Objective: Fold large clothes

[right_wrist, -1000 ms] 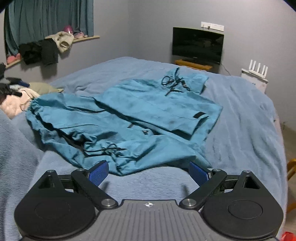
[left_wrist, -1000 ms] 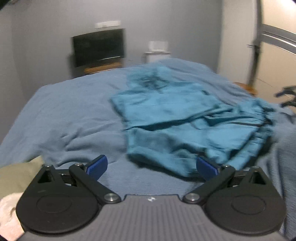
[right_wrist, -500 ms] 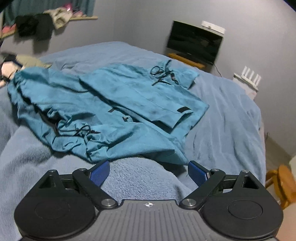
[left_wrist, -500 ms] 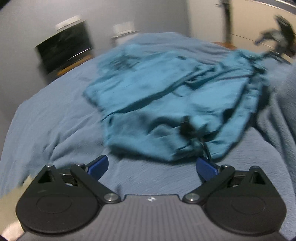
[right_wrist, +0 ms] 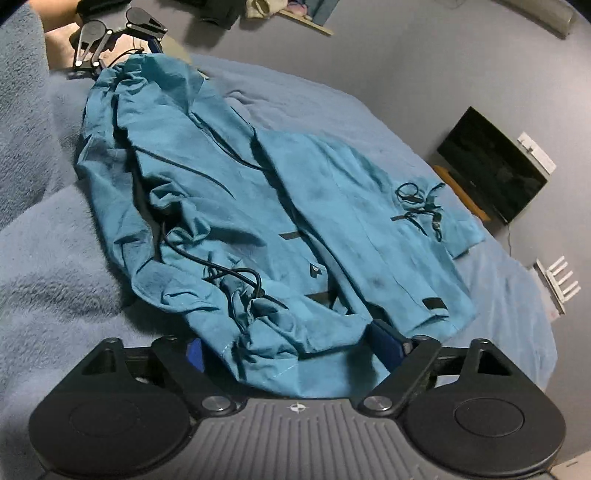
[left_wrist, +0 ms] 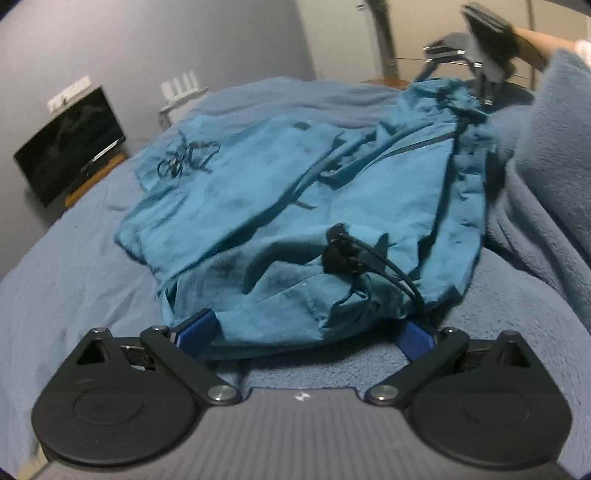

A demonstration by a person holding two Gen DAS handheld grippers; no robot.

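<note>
A teal jacket (left_wrist: pixel 280 192) lies crumpled on a blue blanket (left_wrist: pixel 74 266) that covers the bed, with black drawcords on it. My left gripper (left_wrist: pixel 306 334) is open at one near corner of the hem, and cloth lies between its blue pads (left_wrist: pixel 195 330). In the right wrist view the jacket (right_wrist: pixel 295 206) spreads away from my right gripper (right_wrist: pixel 291 347). The right jaws are closing with the hem bunched between them, and the pads do not press on it. Each gripper shows far off in the other's view: the right gripper (left_wrist: pixel 476 55) and the left gripper (right_wrist: pixel 110 33).
A bunched fold of the blanket (left_wrist: pixel 546 155) rises beside the jacket. A dark TV (right_wrist: pixel 491 166) on a wooden stand and a white router (right_wrist: pixel 557 284) stand by the grey wall. Clothes sit on a shelf (right_wrist: pixel 303 20). A bare forearm (left_wrist: pixel 532 40) holds the right gripper.
Both grippers rolled and came down and forward to the jacket's near edge. The hem now lies between each pair of fingers. The right fingers stand a little closer together.
</note>
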